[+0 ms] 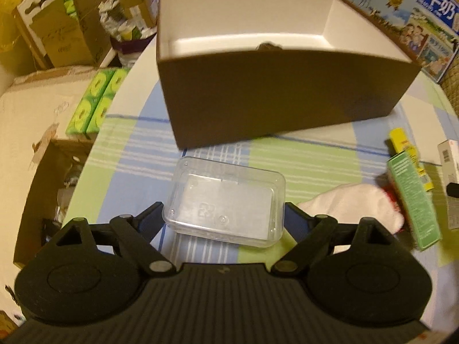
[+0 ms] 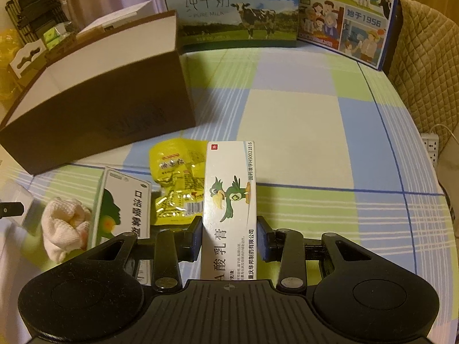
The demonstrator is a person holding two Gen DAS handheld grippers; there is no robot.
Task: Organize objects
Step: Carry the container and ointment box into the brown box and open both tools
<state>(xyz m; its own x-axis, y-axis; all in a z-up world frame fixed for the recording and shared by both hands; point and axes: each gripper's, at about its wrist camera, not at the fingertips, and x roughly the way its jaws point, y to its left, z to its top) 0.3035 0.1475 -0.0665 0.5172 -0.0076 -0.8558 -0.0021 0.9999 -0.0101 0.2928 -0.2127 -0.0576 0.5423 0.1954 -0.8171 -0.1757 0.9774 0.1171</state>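
- Table (image 2: pixel 301 120): covered with a checked cloth in blue, green and white; all task items are carried on it.
- Brown box (image 1: pixel 272 97): set open-topped at the far side of the table, white inside. A small dark item (image 1: pixel 268 46) is seen just above the near wall; what it is cannot be told. The rest of the visible floor is bare.
- Milk cartons (image 2: pixel 238 11): stood upright behind the brown box, at the table's back edge.
- Clear plastic case (image 1: pixel 226 200): laid flat on the cloth just in front of the brown box, lid shut. A pale flat insert is seen through it; any further contents cannot be told.
- Left gripper (image 1: pixel 223 218): jaws spread wide, one on each side of the clear plastic case. The left finger is at the case's corner, and a narrow gap is seen at the right one; firm contact cannot be confirmed.
- Ointment carton (image 2: pixel 229 209): white, long, printed with a green bird, clamped lengthwise between the fingers of the right gripper (image 2: pixel 229 238), which is closed narrowly on it.
- Green-and-white carton (image 2: pixel 126 206): laid just left of the right gripper.
- Yellow sachet (image 2: pixel 175 180): laid between the two cartons, partly under the ointment carton.
- White cloth bundle (image 2: pixel 63 226): placed left of the green-and-white carton.
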